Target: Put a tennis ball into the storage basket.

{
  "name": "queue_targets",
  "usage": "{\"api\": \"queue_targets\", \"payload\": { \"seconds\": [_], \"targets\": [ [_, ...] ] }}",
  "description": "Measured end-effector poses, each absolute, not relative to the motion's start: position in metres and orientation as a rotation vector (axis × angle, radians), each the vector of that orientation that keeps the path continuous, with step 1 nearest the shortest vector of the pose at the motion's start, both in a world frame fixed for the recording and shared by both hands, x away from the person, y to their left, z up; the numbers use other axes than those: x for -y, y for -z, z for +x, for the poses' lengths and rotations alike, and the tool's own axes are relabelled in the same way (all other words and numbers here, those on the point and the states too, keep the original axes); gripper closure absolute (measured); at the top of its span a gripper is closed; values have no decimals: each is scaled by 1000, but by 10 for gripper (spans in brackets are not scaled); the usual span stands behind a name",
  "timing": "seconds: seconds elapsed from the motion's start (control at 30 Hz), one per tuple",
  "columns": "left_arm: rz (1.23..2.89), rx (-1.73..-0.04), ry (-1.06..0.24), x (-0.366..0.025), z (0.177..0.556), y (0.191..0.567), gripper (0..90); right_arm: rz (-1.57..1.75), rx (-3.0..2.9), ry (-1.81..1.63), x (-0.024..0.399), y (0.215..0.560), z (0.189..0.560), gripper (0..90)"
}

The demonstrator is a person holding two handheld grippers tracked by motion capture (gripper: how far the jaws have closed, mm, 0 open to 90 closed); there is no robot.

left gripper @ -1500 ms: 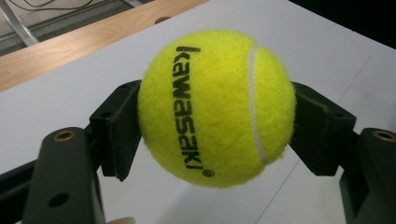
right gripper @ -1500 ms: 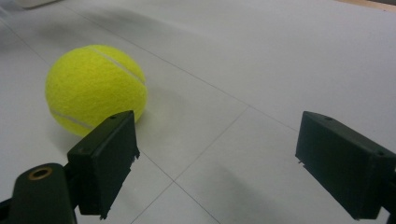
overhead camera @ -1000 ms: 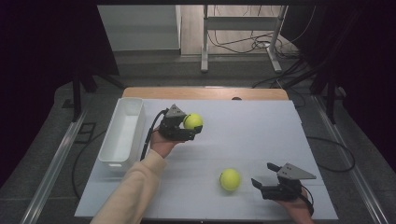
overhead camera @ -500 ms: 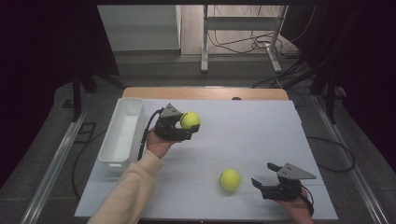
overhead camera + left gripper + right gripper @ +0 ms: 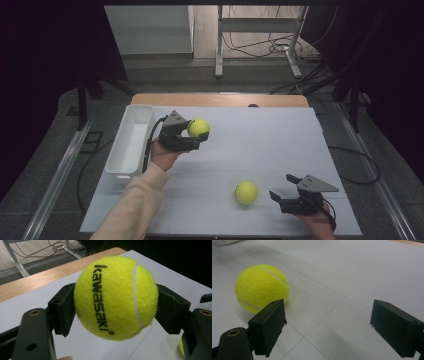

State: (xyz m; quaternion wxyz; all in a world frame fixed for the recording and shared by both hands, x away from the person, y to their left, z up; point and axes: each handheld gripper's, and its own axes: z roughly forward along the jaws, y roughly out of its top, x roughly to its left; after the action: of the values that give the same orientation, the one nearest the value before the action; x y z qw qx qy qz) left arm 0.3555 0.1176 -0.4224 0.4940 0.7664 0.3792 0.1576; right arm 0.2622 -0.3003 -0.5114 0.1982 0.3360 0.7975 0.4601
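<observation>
My left gripper (image 5: 196, 134) is shut on a yellow tennis ball (image 5: 198, 128) and holds it above the white table sheet, just right of the white bin (image 5: 131, 142). In the left gripper view the black jaws press both sides of that ball (image 5: 116, 297), which bears black lettering. A second yellow tennis ball (image 5: 246, 192) lies on the sheet near the front. My right gripper (image 5: 279, 199) rests low just right of it, jaws wide open. In the right gripper view that ball (image 5: 262, 287) sits beyond the left jaw, outside the gap of the right gripper (image 5: 334, 325).
The long white bin stands along the sheet's left edge. A wooden table edge (image 5: 220, 99) runs behind the sheet. A metal stand (image 5: 260, 35) and cables lie on the floor beyond. Open sheet spreads between the two grippers.
My left gripper has carried its ball a little left, toward the bin, and slightly up. The right gripper and the second ball have stayed put.
</observation>
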Motion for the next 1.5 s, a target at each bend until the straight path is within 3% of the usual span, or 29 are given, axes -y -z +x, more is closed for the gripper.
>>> {"api": "queue_targets", "payload": {
  "seconds": [1.5],
  "targets": [
    [1804, -920, -457, -148, 334, 401, 267, 941, -2232, -1285, 300, 511, 262, 137]
  ]
}}
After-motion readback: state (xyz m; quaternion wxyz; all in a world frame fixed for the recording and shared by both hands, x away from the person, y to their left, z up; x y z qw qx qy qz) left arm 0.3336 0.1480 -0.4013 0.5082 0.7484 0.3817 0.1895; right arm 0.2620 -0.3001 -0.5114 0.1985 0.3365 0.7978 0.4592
